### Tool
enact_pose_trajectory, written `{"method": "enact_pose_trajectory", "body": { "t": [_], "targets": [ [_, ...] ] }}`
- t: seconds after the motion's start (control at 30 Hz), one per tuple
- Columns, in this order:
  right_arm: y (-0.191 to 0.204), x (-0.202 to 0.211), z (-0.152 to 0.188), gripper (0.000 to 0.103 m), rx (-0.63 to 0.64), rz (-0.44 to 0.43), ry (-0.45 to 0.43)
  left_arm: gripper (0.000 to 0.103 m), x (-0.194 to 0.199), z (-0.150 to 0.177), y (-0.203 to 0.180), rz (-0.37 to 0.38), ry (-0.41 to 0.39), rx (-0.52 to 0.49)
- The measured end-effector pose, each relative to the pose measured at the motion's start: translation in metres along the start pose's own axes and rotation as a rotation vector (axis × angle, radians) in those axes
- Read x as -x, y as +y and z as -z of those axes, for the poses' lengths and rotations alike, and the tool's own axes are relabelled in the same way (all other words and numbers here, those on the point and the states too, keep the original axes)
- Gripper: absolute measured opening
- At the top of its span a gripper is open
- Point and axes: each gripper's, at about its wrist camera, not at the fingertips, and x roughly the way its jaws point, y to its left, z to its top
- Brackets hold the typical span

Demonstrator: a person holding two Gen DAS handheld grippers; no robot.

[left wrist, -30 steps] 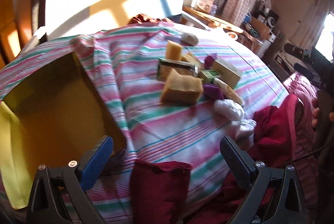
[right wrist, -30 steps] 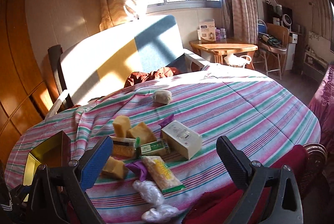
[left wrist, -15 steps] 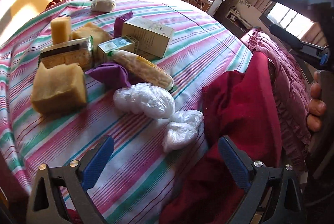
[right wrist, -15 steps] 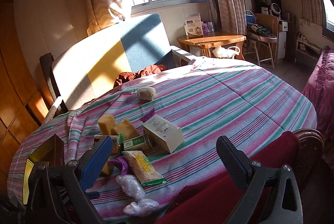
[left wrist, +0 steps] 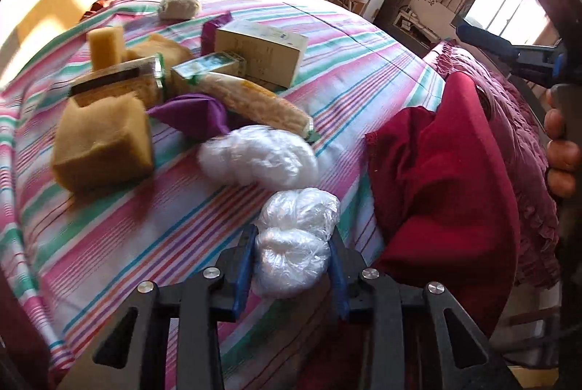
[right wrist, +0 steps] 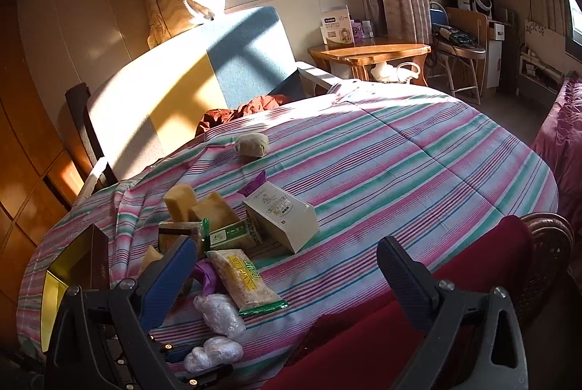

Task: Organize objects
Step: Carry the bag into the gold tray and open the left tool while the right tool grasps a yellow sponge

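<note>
My left gripper (left wrist: 291, 257) is shut on a clear plastic bundle (left wrist: 294, 241) at the near edge of the striped table (left wrist: 363, 63); the bundle also shows in the right wrist view (right wrist: 212, 353). A second plastic bundle (left wrist: 258, 155) lies just beyond it. Behind are a noodle packet (left wrist: 254, 101), a purple pouch (left wrist: 192, 115), yellow sponges (left wrist: 103, 144), a green box (left wrist: 207, 66) and a white carton (left wrist: 260, 50). My right gripper (right wrist: 287, 277) is open and empty, held above the table's near side.
An open box with a yellow inside (right wrist: 69, 281) sits at the table's left. A red cloth (left wrist: 443, 179) hangs over a chair at the near right edge. A beige lump (right wrist: 251, 144) lies far back. A sofa (right wrist: 189, 81) stands behind the table.
My left gripper swung from the open box to the plastic bundles, moved in and closed on the nearest bundle. My right gripper shifted slightly and stayed open.
</note>
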Motion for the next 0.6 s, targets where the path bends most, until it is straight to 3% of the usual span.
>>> {"method": "enact_pose_trajectory", "body": {
  "t": [0.1, 0.4, 0.6],
  "targets": [
    [0.012, -0.012, 0.002, 0.101, 0.022, -0.027, 0.054, 0.037, 0.025, 0.015, 0.020, -0.066, -0.044, 0.020],
    [0.056, -0.056, 0.019, 0.090, 0.092, -0.120, 0.268, 0.037, 0.098, 0.052, 0.064, -0.168, -0.178, 0.169],
    [0.112, -0.078, 0.030, 0.086, 0.273, -0.204, 0.346, 0.037, 0.140, 0.069, 0.083, -0.217, -0.273, 0.249]
  ]
}}
